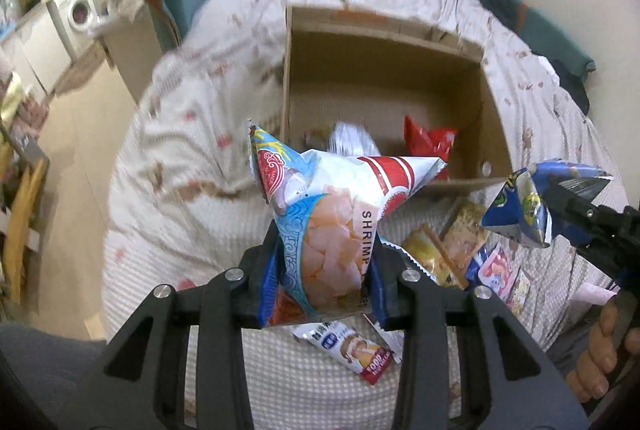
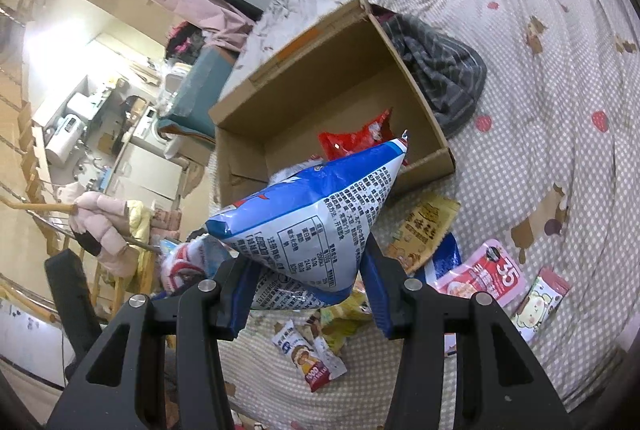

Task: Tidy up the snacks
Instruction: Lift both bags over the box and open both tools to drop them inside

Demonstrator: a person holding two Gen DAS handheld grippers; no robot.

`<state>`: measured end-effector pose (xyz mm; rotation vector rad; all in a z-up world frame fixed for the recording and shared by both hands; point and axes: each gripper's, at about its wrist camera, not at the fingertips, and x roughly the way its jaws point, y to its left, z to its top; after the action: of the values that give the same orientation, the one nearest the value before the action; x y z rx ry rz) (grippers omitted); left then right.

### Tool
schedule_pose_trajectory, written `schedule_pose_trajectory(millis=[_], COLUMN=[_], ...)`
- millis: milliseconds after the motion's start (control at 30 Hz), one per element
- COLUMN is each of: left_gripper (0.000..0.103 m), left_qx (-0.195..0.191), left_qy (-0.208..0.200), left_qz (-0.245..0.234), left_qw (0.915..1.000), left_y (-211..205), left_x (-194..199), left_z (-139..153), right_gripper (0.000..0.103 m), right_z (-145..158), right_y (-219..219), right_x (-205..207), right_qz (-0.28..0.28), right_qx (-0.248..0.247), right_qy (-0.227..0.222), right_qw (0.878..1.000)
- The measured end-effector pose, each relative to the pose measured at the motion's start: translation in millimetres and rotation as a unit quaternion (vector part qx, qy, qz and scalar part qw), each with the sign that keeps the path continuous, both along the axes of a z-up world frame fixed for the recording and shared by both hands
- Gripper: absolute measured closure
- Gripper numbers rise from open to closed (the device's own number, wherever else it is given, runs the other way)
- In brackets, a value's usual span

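My left gripper [image 1: 324,270] is shut on a shrimp chips bag [image 1: 332,213], held up above the bed just in front of the open cardboard box [image 1: 384,77]. In the box lie a red packet [image 1: 430,141] and a silvery packet [image 1: 352,139]. My right gripper [image 2: 308,286] is shut on a blue-and-white snack bag [image 2: 316,213], also raised near the box [image 2: 320,69]. In the left wrist view the right gripper [image 1: 560,197] shows at the right edge with that blue bag [image 1: 524,205].
Loose snacks lie on the dotted bedspread [image 2: 540,149]: a yellow packet [image 2: 424,230], a pink pouch [image 2: 488,274], a small cartoon packet [image 2: 540,302] and a wafer stick [image 2: 312,354]. A grey striped cloth [image 2: 444,69] lies beside the box. The bed's edge drops to the floor [image 1: 80,157] on the left.
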<state>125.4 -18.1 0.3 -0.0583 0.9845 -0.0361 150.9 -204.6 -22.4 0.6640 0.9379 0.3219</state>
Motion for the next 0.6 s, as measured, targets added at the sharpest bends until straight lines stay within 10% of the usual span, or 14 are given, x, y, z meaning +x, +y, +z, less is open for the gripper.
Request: schedule_pose_trajectory(millis=[600], left_gripper=[0.07], left_qx=[0.028], left_qy=[-0.08], left_qz=[-0.013], left_qw=[0.9963], left_y=[2.8], left_x=[39.1], left_z=[58.0], right_gripper=[0.053], right_z=[36.0], right_y=[-17.5], right_x=[2.2], right_qz=[-0.022], right_qx=[0.019], right_qy=[-0.081], right_qw=[0.996])
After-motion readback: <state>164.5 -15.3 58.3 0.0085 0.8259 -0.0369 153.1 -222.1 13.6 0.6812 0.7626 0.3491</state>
